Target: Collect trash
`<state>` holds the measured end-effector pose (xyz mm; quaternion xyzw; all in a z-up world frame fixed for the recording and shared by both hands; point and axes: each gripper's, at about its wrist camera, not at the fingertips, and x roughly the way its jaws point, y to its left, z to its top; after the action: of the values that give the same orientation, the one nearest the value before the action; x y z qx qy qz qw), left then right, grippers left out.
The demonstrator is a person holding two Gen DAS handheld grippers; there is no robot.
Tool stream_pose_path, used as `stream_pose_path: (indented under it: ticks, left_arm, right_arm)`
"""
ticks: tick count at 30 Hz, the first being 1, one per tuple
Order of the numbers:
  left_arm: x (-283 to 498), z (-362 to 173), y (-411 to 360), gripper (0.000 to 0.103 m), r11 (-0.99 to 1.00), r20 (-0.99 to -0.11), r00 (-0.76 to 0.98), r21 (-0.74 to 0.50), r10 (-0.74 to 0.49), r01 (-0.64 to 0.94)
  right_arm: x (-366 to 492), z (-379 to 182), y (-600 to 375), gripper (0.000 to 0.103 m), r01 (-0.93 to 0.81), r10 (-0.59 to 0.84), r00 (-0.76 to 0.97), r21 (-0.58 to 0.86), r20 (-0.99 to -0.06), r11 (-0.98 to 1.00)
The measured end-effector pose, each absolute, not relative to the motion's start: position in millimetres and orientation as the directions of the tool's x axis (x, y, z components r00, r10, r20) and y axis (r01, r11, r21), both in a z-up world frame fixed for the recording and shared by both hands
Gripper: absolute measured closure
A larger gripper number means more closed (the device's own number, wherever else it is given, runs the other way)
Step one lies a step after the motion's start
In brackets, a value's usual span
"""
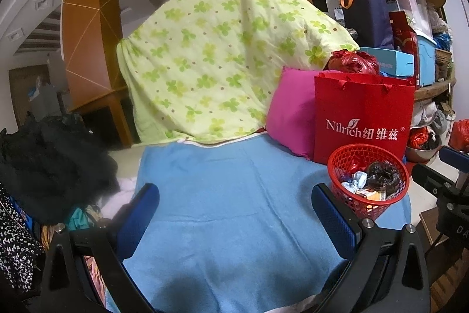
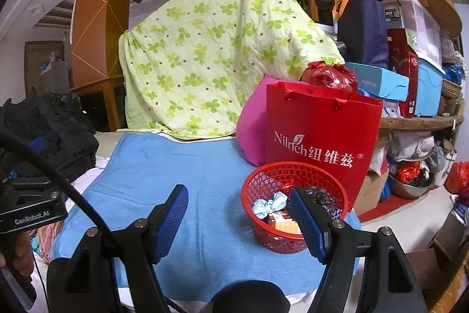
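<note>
- Trash sits in the red basket (image 2: 294,206) at the right edge of the blue blanket (image 2: 176,166); no loose scraps show on the cloth, so collecting looks nearly or fully done.
- Left gripper (image 1: 234,213): tongs spread apart, empty, above bare blanket.
- Right gripper (image 2: 239,220): tongs also apart, empty, its right finger overlapping the basket in view; contact unclear.
- Behind the basket stands a red gift bag (image 2: 319,137), beside a pink pillow (image 2: 252,125).
</note>
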<state>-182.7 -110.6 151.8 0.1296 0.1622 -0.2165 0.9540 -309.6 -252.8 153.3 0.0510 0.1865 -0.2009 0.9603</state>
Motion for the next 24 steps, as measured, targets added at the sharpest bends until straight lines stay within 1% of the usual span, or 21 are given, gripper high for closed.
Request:
stream_pose_path:
  ticks: [9, 24]
  left_arm:
    - [-184.3, 149.7, -112.4, 0.000, 0.863, -0.389, 0.837, 0.170, -0.385, 0.476]
    - [-187.9, 148.1, -114.0, 0.000, 0.858, -0.386, 0.835, 0.176, -0.392, 0.483]
  right_arm:
    - [-311.3, 154.5, -253.0, 0.028, 0.408, -0.371, 0.850, 0.022, -0.375, 0.913]
    - [-313.3, 156.0, -252.8, 0.028, 0.410, -0.373, 0.850, 0.023, -0.372, 0.912]
